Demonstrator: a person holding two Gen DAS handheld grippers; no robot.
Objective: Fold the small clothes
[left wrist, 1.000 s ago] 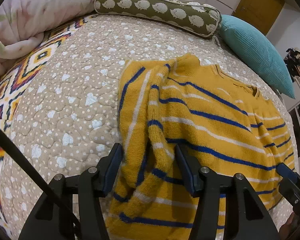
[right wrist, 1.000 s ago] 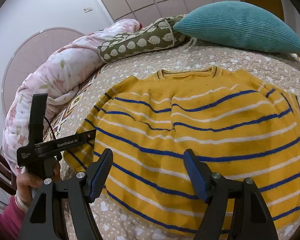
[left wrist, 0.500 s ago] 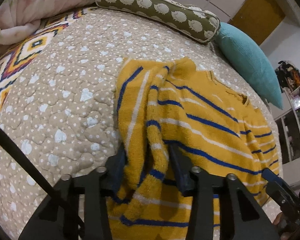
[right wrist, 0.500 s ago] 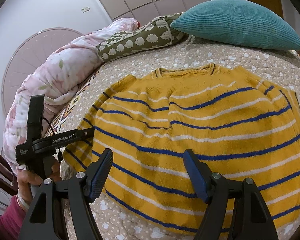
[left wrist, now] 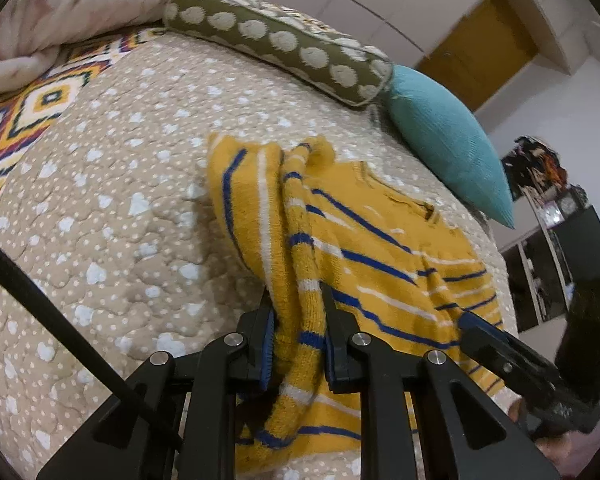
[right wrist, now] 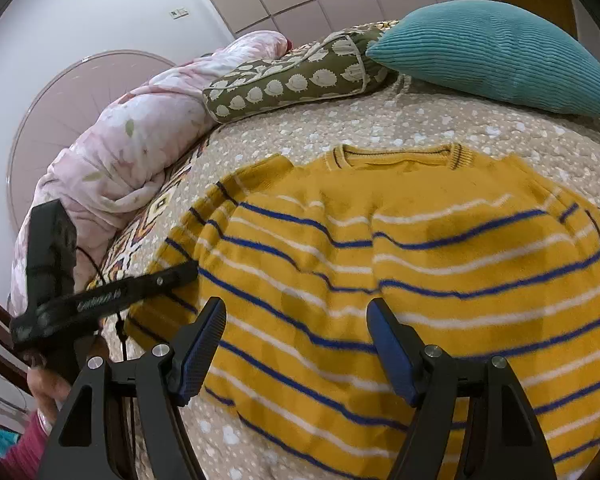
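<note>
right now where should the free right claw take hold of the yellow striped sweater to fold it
Probably the near bottom hem of the mustard-yellow knit sweater with blue and white stripes, coming from the near edge. It lies flat there, right below the open right claw. The left claw is closing on the bunched sleeve.

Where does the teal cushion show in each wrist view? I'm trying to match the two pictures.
Left wrist view: teal cushion at upper right, beyond the yellow striped sweater.
Right wrist view: teal cushion at top right, again behind the sweater's collar.
Shared landmark: the olive hedgehog-print bolster, whose end meets the cushion in both views.
</note>
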